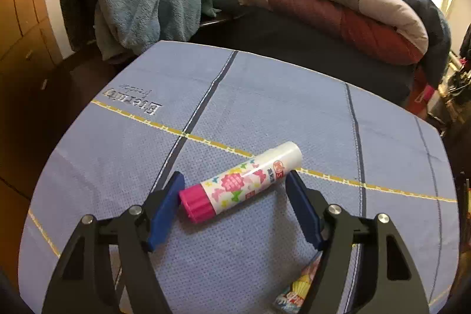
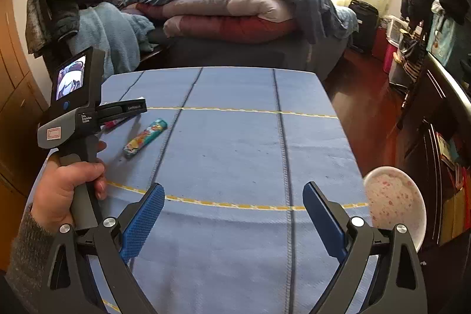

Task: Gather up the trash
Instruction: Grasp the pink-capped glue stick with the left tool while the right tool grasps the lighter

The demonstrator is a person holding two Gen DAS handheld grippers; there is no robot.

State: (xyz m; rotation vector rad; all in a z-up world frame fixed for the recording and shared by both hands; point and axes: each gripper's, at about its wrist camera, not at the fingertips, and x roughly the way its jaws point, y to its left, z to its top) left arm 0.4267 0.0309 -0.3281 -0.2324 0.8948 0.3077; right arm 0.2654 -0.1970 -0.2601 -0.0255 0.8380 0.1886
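1. A table draped in a blue cloth point(image 1: 265, 108) with dark stitched lines and yellow stripes is seen in both views, with a bed piled with folded quilts point(image 2: 229, 13) right behind it.

2. A glue stick point(image 1: 240, 181) with a pink cap and a white body printed with colourful shapes is lying on its side on the cloth, across a yellow stripe.

3. The left gripper point(image 1: 234, 178) is set down around that glue stick. The pink cap end is touched by the left blue pad, while the right pad is just beside the white body; whether contact is made there can't really be told. So the jaws are partly apart with the stick between them, not clearly clamped.

4. A colourful flat wrapper point(image 2: 144, 138) is lying on the cloth too, near the left gripper. In the left wrist view only a corner of it is seen, under the right finger.

5. The left hand point(image 2: 63, 193), in a grey knit sleeve, is wrapped around the handle of its tool, seen from the right wrist view.

6. The right gripper point(image 2: 234, 206) is held over bare cloth with its jaws wide apart and nothing between them.

7. A white bowl point(image 2: 394, 202) with pink speckles is parked at the right edge of the table, just beside the right gripper's finger.
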